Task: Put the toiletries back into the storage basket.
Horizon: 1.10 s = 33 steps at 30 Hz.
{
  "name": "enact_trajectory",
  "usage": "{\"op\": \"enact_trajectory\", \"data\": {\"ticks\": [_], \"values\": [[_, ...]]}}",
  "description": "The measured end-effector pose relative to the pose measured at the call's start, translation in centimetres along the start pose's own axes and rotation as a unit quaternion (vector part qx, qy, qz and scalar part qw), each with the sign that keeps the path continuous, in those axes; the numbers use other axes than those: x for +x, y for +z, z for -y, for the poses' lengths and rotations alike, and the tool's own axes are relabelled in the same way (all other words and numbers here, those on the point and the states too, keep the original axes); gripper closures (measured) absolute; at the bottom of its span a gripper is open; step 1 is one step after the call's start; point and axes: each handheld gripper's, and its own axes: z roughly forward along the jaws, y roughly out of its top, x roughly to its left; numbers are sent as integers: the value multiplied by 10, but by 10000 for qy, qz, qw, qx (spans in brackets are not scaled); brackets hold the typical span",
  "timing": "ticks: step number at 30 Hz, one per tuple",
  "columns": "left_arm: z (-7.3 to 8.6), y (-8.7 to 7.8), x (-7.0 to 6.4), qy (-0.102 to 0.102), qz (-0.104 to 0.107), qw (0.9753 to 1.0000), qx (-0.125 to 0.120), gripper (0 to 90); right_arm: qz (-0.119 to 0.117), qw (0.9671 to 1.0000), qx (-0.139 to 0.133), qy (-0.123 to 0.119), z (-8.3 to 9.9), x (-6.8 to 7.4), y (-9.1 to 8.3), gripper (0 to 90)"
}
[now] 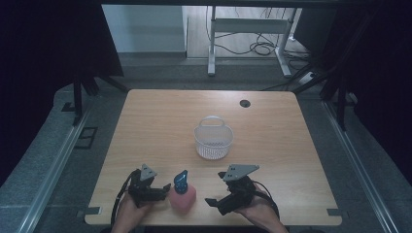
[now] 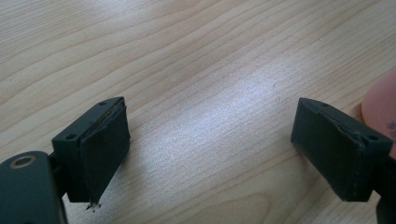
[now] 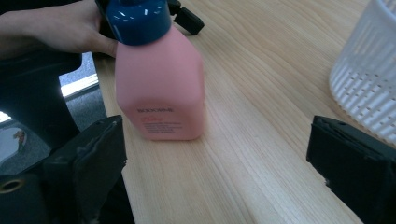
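- Near the front edge of the table [image 1: 145, 111], between the two grippers, stands a pink bottle [image 1: 182, 199] with a dark blue cap [image 1: 181, 182]; it is upright on the wood.
- From the right gripper view the bottle [image 3: 159, 93] shows a flat face with a small printed label low down, and its blue cap [image 3: 137, 18] is glossy with bright glints.
- Just left of the bottle in the high view, the left gripper [image 1: 163, 190] sits close beside it, held by the person's left hand [image 1: 127, 213] coming in from the bottom edge.
- Its own view shows both black jaws wide apart with bare wood between them; an edge of the pink bottle [image 2: 380, 107] sits just past the right-hand jaw, and I cannot tell whether they touch.
- Right of the bottle, the right gripper [image 1: 214, 201] is held by the right hand [image 1: 260, 213], pointing toward the bottle and a little apart from it.
- Its jaws are also spread wide, gripping nothing, with the bottle standing ahead of the left-hand jaw.
- Farther back, near the middle of the table, a white slotted basket [image 1: 214, 141] with a loop handle stands well apart from the bottle; its wall [image 3: 369, 79] appears at the right of the right gripper view.
- A small dark round hole [image 1: 245, 103] lies near the table's far edge.
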Motion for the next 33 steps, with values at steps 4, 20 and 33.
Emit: {"op": "enact_trajectory", "data": {"ticks": [4,20,33], "values": [[0,0,0,0,0,10000,1,113,-43,10000,20,-51,-4,3,3,79],[0,0,0,0,0,10000,1,113,-271,9993,25,-252,-20,11,13,151],[0,0,0,-2,5,10000,4,113,-471,9982,-33,-367,-37,17,26,315]]}}
